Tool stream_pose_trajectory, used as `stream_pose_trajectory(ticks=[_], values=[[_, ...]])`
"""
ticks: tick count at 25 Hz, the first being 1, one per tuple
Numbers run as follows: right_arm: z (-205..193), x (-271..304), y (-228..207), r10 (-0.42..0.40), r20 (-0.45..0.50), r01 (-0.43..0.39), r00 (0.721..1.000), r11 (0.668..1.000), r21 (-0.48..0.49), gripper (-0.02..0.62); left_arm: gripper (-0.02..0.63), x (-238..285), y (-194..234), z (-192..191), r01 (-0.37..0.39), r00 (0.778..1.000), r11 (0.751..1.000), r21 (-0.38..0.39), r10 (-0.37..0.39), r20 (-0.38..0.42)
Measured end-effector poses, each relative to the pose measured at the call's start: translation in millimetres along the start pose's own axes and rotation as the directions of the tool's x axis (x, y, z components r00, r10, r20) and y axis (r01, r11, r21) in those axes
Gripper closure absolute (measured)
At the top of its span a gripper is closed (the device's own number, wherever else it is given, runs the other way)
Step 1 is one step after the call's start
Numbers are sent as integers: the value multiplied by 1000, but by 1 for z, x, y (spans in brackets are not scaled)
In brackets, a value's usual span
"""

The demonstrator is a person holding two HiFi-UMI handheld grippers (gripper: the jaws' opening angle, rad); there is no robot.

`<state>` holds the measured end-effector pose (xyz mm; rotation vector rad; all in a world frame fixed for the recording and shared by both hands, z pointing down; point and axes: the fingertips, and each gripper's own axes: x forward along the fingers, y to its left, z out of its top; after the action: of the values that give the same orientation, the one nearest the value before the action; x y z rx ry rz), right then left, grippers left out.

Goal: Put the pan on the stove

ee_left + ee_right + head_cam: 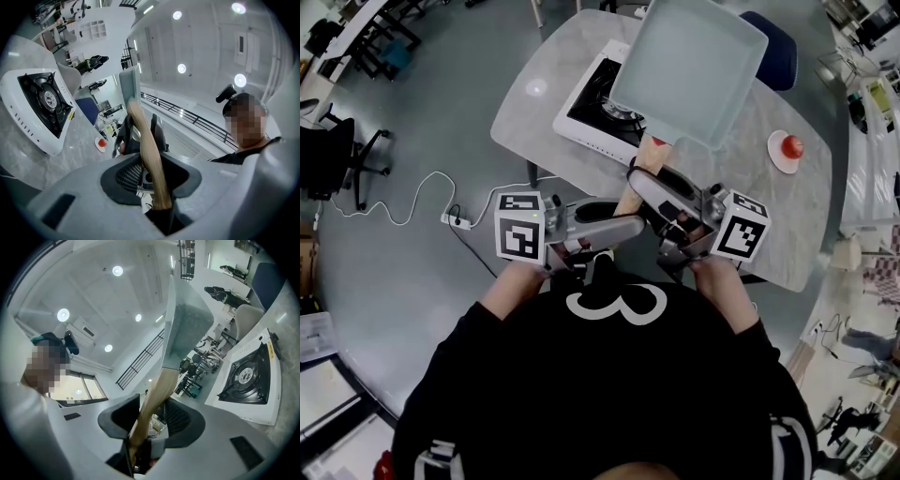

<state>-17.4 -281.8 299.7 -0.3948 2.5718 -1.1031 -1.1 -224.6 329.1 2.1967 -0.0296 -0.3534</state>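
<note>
A square pale-grey pan [689,70] with a wooden handle [643,171] is held up in the air, tilted, over the white single-burner stove [598,111] on the marble table [769,202]. My left gripper [623,226] is shut on the near end of the handle [151,157]. My right gripper [652,187] is shut on the handle [154,399] farther up, closer to the pan. In the left gripper view the stove [42,105] lies at the left and the pan [130,84] stands edge-on. In the right gripper view the pan [183,322] rises above the stove [246,376].
A red object on a small white dish [787,150] sits at the table's right side. A blue chair [780,56] stands behind the table. On the floor to the left are a power strip with a white cable [455,217] and a black office chair [337,155].
</note>
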Motion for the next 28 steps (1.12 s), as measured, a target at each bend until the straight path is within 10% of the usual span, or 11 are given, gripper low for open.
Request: stream_pose_trajectory(ticks=[28], values=[[-29, 54, -92, -26, -33, 32, 999, 978, 208, 445, 479, -52, 83, 18, -131, 991, 974, -185, 132, -9]])
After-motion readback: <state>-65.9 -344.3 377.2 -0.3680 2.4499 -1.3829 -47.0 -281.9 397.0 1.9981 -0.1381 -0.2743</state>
